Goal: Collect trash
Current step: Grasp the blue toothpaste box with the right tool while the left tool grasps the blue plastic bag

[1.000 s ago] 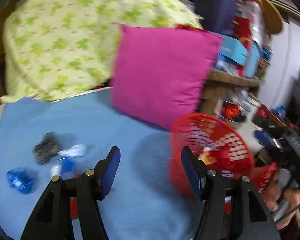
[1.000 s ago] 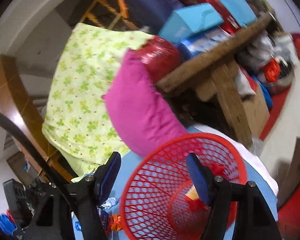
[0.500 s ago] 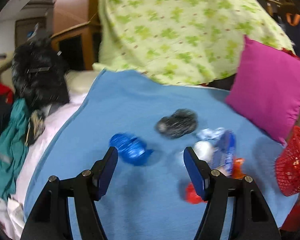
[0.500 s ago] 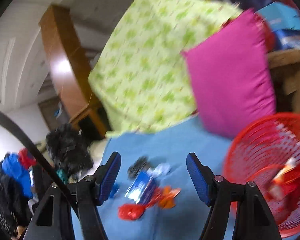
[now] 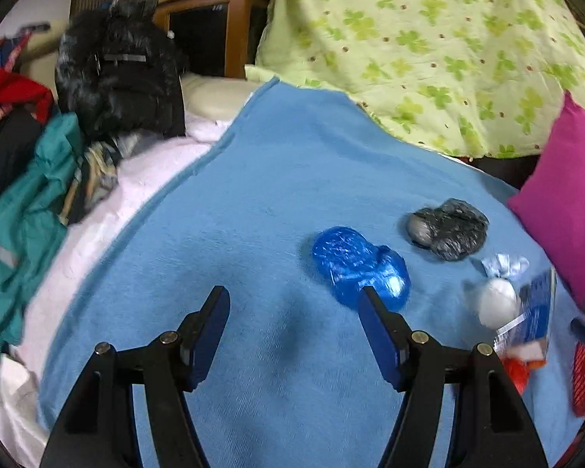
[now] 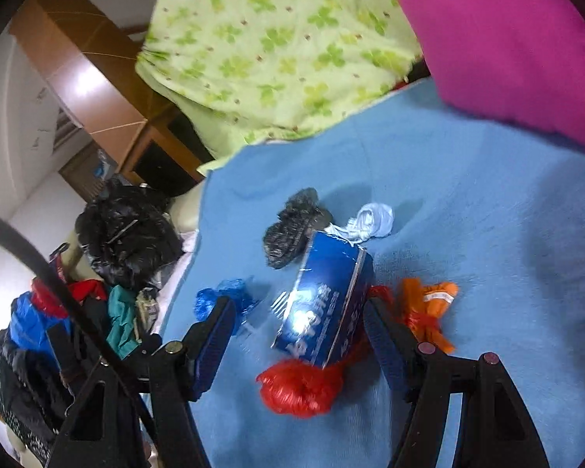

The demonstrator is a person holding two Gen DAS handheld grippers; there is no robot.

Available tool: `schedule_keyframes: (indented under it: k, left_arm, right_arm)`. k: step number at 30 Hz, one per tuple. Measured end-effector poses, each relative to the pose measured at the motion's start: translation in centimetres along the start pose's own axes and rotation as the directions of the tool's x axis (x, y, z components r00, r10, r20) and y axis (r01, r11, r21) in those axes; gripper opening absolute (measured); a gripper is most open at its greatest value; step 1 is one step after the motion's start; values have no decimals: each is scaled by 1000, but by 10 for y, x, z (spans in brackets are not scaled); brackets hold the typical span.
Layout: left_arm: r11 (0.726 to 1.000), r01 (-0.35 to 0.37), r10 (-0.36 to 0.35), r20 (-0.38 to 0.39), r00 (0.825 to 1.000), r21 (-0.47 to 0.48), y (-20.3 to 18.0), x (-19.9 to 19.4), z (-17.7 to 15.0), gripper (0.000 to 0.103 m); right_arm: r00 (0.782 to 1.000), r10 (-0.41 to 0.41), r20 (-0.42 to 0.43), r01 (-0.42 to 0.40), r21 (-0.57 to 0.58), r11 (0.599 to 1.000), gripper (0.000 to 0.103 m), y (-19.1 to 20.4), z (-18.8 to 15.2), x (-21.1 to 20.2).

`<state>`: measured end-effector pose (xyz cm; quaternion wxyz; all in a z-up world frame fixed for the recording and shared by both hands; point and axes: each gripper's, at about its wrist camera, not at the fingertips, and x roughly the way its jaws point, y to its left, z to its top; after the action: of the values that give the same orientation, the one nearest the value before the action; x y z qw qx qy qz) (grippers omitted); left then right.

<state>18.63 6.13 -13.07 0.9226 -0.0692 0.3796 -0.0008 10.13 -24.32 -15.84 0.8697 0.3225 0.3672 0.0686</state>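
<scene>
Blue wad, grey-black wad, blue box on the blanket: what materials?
Blue wad: looks like thin crumpled plastic film, glossy, translucent, with bright glints.
Grey-black wad: probably crinkled plastic film or foil, dull sheen with fine creases.
Blue box: likely printed cardboard with a glossy coat, flat faces, sharp edges, a glare patch.
Blanket: soft matte fabric, fuzzy.
</scene>
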Motion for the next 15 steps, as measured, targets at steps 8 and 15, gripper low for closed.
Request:
schedule_keyframes:
  k: [8, 15]
  left_arm:
    - [975, 170, -182, -77, 980, -145, 4, 57, 27, 69]
    - [939, 237, -281, -158, 947, -251, -10, 85, 27, 69]
  right_arm:
    - [1000, 7, -25, -5, 87, 996, 71, -17, 9, 31]
    - [998, -29, -60, 32, 36, 999, 53, -15, 11, 41]
